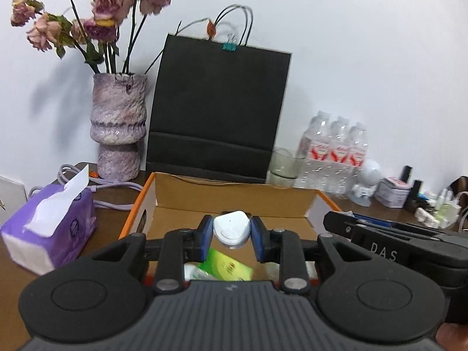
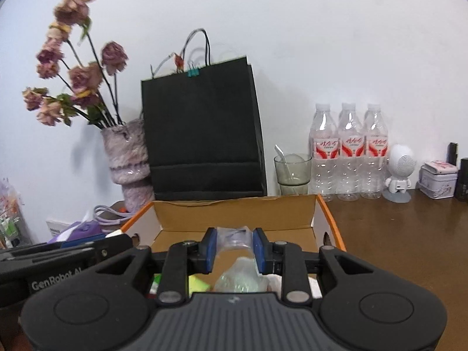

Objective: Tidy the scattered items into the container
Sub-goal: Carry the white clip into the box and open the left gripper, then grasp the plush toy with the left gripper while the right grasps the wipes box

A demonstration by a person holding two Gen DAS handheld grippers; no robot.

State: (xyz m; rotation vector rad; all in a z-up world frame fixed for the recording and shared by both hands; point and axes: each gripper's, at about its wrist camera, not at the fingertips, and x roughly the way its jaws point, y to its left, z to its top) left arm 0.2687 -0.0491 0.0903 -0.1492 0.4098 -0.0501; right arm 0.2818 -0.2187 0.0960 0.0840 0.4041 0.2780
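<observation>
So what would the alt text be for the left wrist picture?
The left gripper holds a small white case above an open cardboard box on a brown table. Behind stand a black paper bag, a vase of dried roses and water bottles.

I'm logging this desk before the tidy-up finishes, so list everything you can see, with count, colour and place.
cardboard box: one, brown with orange edges, centre, open
white case: one, between the left gripper's pads, over the box
clear plastic bag: one, between the right gripper's pads, over the box
green packet: one, inside the box
paper bag: one, black, behind the box
binder clip: one, teal, on the bag's top edge
vase: one, purple, dried pink flowers, back left
tissue pack: one, purple, left
cable: one, lilac, by the vase
water bottles: three, clear, red labels, back right
glass cup: one, spoon inside
robot figurine: one, white
tin: one, right
left gripper: black, blue pads
right gripper: black, blue pads
</observation>
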